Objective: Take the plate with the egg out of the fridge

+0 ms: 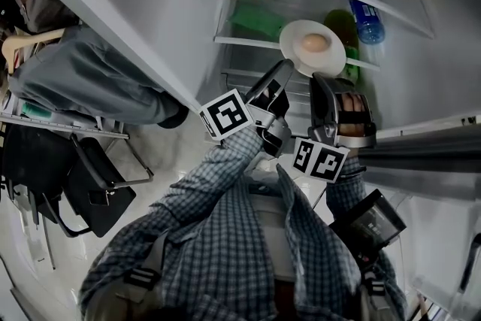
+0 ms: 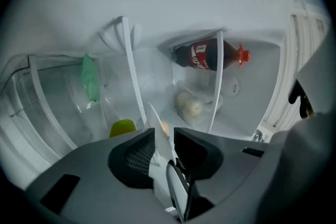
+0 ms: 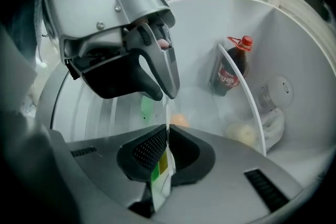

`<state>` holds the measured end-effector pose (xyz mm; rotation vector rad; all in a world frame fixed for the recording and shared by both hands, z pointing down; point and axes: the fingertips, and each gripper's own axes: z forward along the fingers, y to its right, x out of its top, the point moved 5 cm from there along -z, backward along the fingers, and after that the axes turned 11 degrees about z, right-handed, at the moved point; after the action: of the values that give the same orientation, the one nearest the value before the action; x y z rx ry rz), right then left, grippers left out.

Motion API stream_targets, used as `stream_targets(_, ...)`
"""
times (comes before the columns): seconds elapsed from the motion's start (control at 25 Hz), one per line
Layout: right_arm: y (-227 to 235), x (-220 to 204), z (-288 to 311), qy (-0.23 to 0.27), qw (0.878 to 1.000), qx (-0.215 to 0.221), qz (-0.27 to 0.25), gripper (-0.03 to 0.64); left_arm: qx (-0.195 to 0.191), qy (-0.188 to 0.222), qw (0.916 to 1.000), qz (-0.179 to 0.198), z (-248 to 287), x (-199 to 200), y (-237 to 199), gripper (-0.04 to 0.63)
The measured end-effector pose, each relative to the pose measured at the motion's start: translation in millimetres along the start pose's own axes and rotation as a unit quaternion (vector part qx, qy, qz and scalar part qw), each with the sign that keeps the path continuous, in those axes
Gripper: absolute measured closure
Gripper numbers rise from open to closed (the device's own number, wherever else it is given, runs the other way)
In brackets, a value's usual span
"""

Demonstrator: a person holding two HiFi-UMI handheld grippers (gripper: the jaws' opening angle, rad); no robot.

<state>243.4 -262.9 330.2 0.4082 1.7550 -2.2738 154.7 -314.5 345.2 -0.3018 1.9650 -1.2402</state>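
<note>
The plate [image 1: 294,32] with the egg [image 1: 314,43] is being clamped at its rim by left gripper [image 1: 283,75] and right gripper [image 1: 322,83], just inside the fridge [image 1: 421,86] — a level pull-out is being called for.

Both arms [image 1: 225,177] reach forward, side by side. The left gripper [image 1: 283,71] is clamped on the near rim of the plate [image 1: 294,32], at its left. The right gripper [image 1: 323,79] pinches the same rim just to the right.

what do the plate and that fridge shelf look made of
Plate: plain white, smooth, thin-rimmed, so probably glazed ceramic, though melamine is possible. Shelf: see-through pane with white front trim, so glass or clear plastic; cannot tell which.
</note>
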Motion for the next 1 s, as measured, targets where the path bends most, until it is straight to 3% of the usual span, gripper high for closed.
stream_targets(0.32,-3.1,-2.1,-5.7,0.015,0.999,-0.001,-0.031,0.597,-0.028,0.010,0.9967,-0.075,17.3,-0.8,3.5,0.500)
stream_targets(0.56,-3.1,-2.7,-7.7,0.029,0.999,-0.002,-0.044,0.597,-0.020,0.025,0.9927,-0.117,17.1,-2.5,-1.4,0.513)
stream_targets(1.0,-8.0,-9.5,-16.4,0.018,0.999,0.026,-0.020,0.595,-0.007,0.047,0.9884,-0.145,16.1,-6.8,-7.3,0.532)
